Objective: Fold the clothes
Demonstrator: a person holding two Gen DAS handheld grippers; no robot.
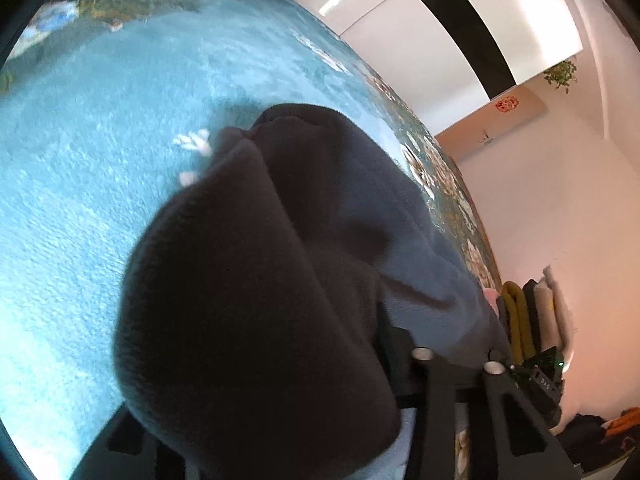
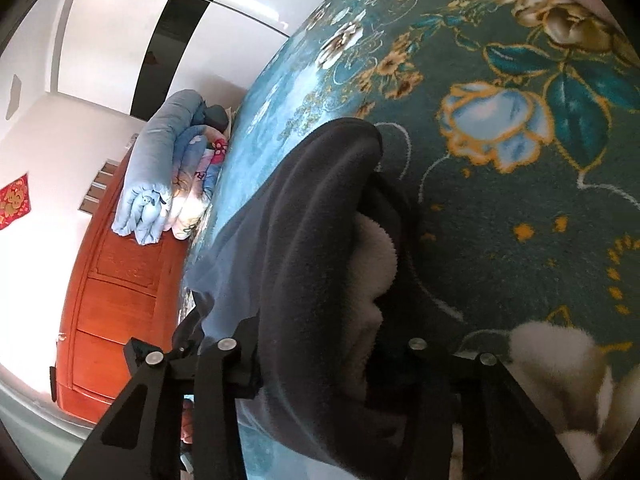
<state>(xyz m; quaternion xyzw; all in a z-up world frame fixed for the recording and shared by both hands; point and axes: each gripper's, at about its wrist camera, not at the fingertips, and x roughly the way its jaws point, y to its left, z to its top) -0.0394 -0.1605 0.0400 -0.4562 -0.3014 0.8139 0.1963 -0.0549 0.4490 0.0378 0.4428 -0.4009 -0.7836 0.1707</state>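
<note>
A dark fleece garment (image 1: 256, 280) with a blue-grey side hangs bunched over my left gripper (image 1: 320, 364), above the blue blanket (image 1: 100, 200) on the bed. Only the right finger (image 1: 448, 392) of that gripper shows; cloth hides the other finger and both tips, and the gripper looks shut on the cloth. In the right wrist view the same garment (image 2: 312, 260), showing a white fluffy lining (image 2: 372, 264), runs between the fingers of my right gripper (image 2: 328, 348), which is shut on it over the floral part of the blanket (image 2: 520, 220).
A stack of folded clothes (image 1: 524, 312) stands past the bed's right edge. Rolled quilts (image 2: 160, 176) lie against the orange wooden headboard (image 2: 116, 300). A white wardrobe with a black stripe (image 1: 460, 20) lines the wall.
</note>
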